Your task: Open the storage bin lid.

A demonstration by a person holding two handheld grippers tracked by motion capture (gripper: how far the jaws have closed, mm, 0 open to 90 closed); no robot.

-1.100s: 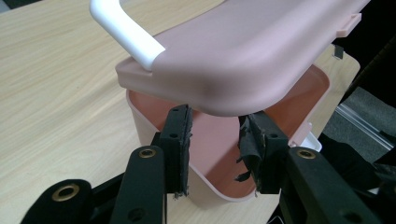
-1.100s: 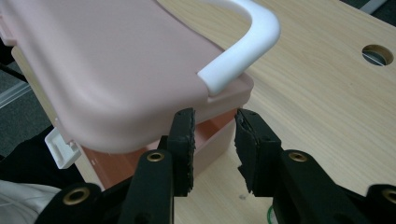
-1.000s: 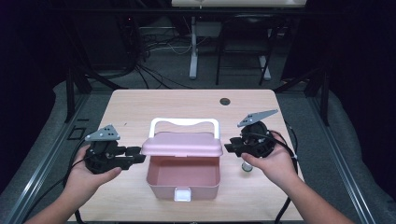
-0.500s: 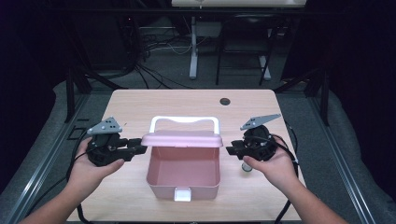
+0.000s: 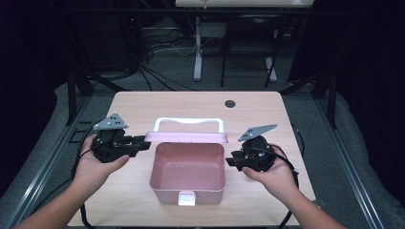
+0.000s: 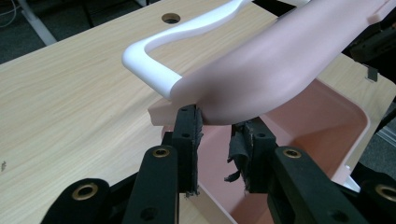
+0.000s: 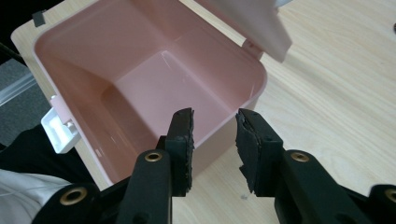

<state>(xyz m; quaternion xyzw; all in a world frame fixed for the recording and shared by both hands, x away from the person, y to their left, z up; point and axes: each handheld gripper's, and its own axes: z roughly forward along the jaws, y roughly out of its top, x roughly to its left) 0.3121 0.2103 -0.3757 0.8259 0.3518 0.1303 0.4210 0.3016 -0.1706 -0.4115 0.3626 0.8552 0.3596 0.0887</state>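
A pink plastic box (image 5: 186, 188) stands on the table with a white latch (image 5: 186, 198) at its front. Its lid (image 5: 186, 137), which carries a white handle (image 5: 188, 121), is raised and seen edge-on. My left gripper (image 5: 145, 143) points at the lid's left corner. In the left gripper view that corner of the lid (image 6: 280, 60) lies on my fingertips (image 6: 187, 116); the jaws have just been closing, and a gap still shows between the pads. My right gripper (image 5: 230, 162) is open at the box's right wall (image 7: 219, 135), and its pads do not press on the wall.
The wooden table (image 5: 143, 105) has a round hole (image 5: 230, 103) at the back right. Dark floor with cables and metal legs lies beyond the table's far edge. A frame rail runs along each side.
The lid has swung up from lying low over the box's back half to standing raised. My left gripper rose with it, and its jaws have narrowed. The right gripper stayed put.
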